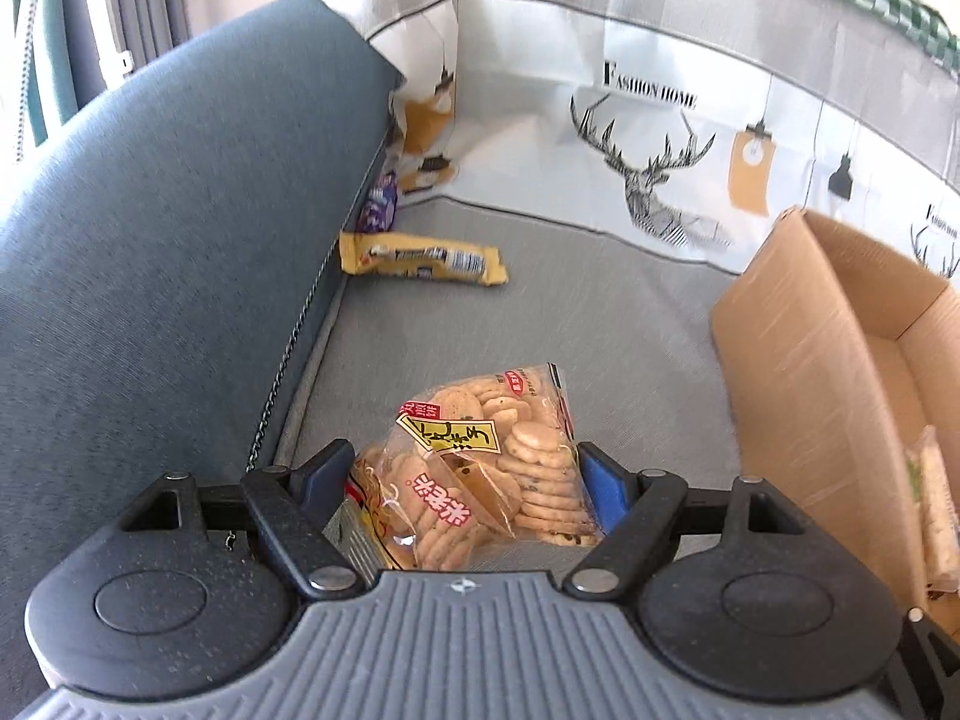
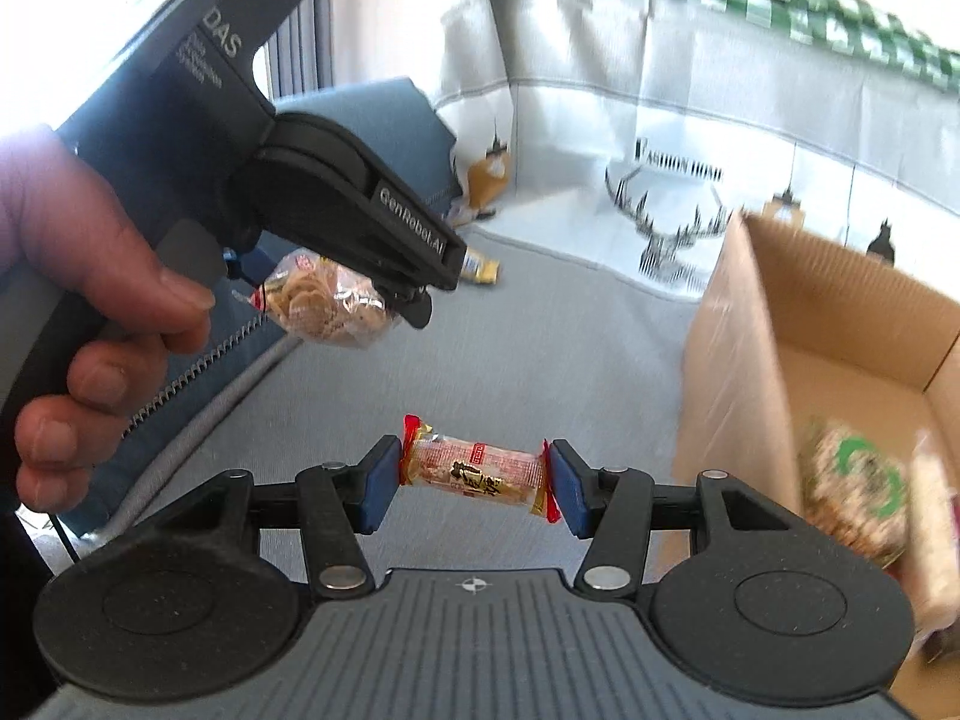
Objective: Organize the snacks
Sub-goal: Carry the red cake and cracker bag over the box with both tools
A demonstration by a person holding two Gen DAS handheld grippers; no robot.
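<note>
My left gripper (image 1: 465, 480) is shut on a clear bag of round biscuits (image 1: 480, 456), held above the grey sofa seat (image 1: 540, 312). The right wrist view shows that same bag of biscuits (image 2: 327, 300) hanging from the left gripper (image 2: 414, 294), with a person's hand (image 2: 90, 312) on its handle. My right gripper (image 2: 474, 483) is shut on a small red and gold cracker packet (image 2: 477, 471), gripped end to end between the blue pads. An open cardboard box (image 1: 840, 360) stands at the right, with snack packs (image 2: 852, 486) inside it.
A yellow snack bar (image 1: 420, 258) lies on the seat by the blue-grey cushion (image 1: 150, 270), and a purple packet (image 1: 378, 204) is wedged behind it. A white printed cloth with a stag drawing (image 1: 654, 174) covers the backrest.
</note>
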